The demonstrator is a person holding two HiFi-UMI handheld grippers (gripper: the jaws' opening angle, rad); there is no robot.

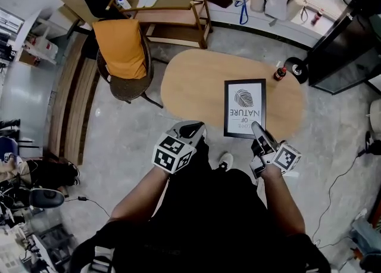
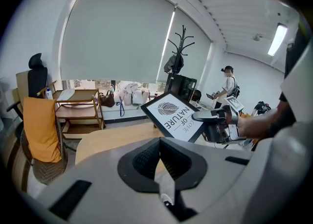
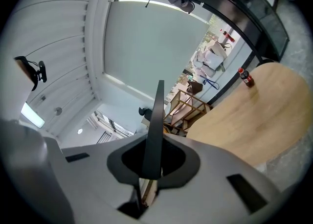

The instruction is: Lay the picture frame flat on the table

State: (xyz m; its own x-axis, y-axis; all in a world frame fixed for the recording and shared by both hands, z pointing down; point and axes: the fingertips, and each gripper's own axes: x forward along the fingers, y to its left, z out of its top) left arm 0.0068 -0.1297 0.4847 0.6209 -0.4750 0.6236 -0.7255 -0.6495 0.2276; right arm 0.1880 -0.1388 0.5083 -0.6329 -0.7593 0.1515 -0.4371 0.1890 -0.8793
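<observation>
The person wore black clothes (image 1: 202,206). The left hand-held gripper (image 1: 189,127) and right hand-held gripper (image 1: 257,127) were pale grey, each bearing a black-and-white marker cube (image 1: 174,152).

Oval light-wood tabletop (image 1: 190,87): found bare across left half, open for passage. Blocked at far right rim by small dark red-capped bottle (image 1: 279,74); flanked left by wicker chair with orange cloth (image 1: 126,84).
</observation>
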